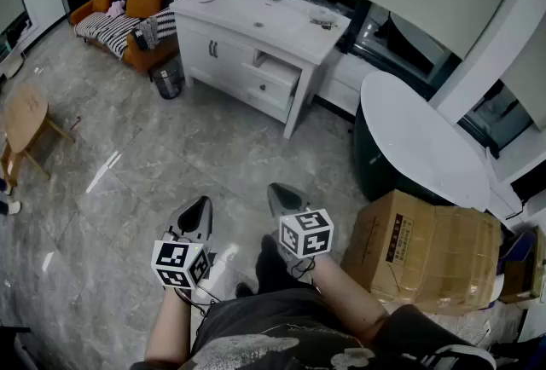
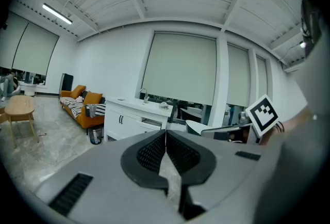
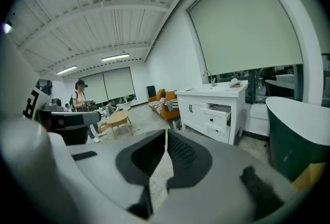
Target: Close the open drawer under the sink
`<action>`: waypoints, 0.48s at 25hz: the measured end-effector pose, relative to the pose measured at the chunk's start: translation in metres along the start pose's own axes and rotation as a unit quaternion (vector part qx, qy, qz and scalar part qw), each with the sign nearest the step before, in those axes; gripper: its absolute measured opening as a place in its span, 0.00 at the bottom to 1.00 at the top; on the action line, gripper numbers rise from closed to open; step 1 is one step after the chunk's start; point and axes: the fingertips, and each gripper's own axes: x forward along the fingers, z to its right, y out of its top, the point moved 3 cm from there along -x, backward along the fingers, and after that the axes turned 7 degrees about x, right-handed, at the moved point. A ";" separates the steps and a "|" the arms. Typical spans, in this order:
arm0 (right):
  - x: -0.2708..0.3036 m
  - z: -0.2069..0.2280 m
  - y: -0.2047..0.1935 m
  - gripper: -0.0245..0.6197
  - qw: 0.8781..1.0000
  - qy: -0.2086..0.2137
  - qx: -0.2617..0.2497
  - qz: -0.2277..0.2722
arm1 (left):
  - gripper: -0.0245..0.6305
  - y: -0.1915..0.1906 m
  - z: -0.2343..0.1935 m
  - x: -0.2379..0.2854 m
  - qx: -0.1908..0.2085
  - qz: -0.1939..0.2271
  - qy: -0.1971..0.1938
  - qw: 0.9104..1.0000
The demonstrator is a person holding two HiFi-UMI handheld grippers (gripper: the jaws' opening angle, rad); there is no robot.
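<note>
The left tongs (image 1: 198, 208) are pressed together with nothing between them, low in the centre of the head view. The right tongs (image 1: 280, 196) are just beside them, likewise closed and empty. Both hang over the grey tiled floor (image 1: 171, 147), well apart from the white vanity cabinet (image 1: 223, 53) in the upper middle. Its open drawer (image 1: 275, 72) juts out beneath the sink (image 1: 264, 19), on the cabinet's right half, above a closed one. A cardboard box (image 1: 426, 249) lies at lower right, with a dark bathtub (image 1: 409, 147) above it. An orange sofa (image 1: 128, 14) and a bin (image 1: 167, 77) stand at upper left.
</note>
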 end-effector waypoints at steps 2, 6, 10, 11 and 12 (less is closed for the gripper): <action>-0.001 -0.004 -0.001 0.09 1.000 0.001 -0.003 0.000 | 0.06 -0.001 0.000 -0.004 0.001 0.000 0.000 1.000; 0.000 -0.010 -0.005 0.09 1.000 0.003 -0.009 -0.003 | 0.06 -0.003 -0.002 -0.008 -0.008 0.003 0.000 1.000; -0.001 -0.017 -0.005 0.09 1.000 0.007 -0.019 -0.007 | 0.06 -0.001 -0.007 -0.013 -0.016 0.007 0.002 1.000; -0.001 -0.018 -0.004 0.09 1.000 0.008 -0.021 -0.008 | 0.06 0.000 -0.008 -0.014 -0.015 0.007 0.004 1.000; 0.000 -0.019 -0.003 0.09 1.000 0.008 -0.024 -0.009 | 0.06 0.000 -0.010 -0.013 -0.017 0.008 0.006 1.000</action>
